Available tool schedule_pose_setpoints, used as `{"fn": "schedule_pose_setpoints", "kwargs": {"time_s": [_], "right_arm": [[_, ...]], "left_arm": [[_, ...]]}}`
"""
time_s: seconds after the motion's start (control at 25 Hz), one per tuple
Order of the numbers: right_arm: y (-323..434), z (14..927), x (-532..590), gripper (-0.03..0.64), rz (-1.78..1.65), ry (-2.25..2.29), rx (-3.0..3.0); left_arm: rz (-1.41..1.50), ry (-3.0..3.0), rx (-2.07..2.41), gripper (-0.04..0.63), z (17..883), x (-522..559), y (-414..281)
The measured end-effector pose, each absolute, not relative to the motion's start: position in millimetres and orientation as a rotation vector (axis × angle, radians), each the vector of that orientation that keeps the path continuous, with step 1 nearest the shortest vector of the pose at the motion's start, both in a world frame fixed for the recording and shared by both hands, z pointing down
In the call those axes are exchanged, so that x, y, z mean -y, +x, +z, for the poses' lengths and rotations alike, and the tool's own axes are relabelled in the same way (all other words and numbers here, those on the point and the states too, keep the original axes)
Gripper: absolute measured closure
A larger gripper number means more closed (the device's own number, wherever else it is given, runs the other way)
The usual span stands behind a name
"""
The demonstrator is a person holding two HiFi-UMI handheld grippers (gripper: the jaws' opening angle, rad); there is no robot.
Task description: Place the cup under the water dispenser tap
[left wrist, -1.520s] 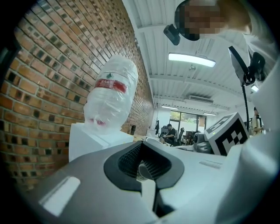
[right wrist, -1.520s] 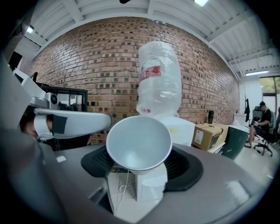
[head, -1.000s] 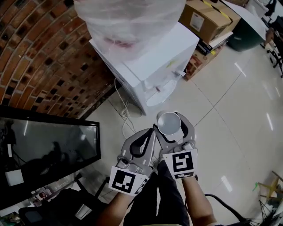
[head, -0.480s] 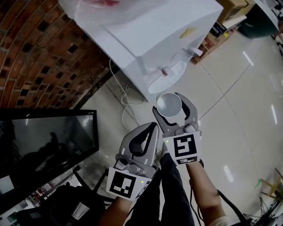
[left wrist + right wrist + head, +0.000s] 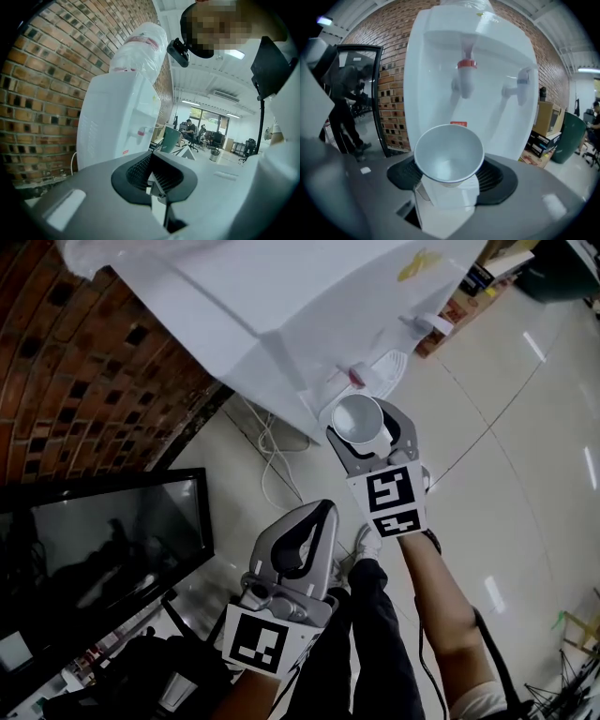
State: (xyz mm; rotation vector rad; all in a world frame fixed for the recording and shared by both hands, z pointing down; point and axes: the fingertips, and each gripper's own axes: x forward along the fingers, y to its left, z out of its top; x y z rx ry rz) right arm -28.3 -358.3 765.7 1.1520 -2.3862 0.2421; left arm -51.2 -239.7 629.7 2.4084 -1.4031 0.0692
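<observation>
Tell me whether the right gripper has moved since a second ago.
Yes. In the head view the right gripper, holding the white paper cup, has closed in on the white water dispenser; the cup now lies close by its red tap.

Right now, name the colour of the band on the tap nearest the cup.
Red. The band on that tap shows best in the right gripper view.

Matt white cup [image 5: 449,154], glossy plastic dispenser [image 5: 487,108], rough brick wall [image 5: 84,381].
</observation>
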Motion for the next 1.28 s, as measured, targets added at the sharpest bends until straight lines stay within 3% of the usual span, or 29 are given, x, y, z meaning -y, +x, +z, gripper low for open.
{"fn": "schedule_pose_setpoints", "kwargs": {"time_s": [0.8,1.28], "right_arm": [[-34,808,387,0.278,0.322,1.052,2.351],[-34,811,389,0.236,0.356,1.067,2.369]], "left_arm": [[0.091,2.368,1.439,0.604,648,250,-54],[0.1,2.339,1.435,0.604,653,244,-55]]}}
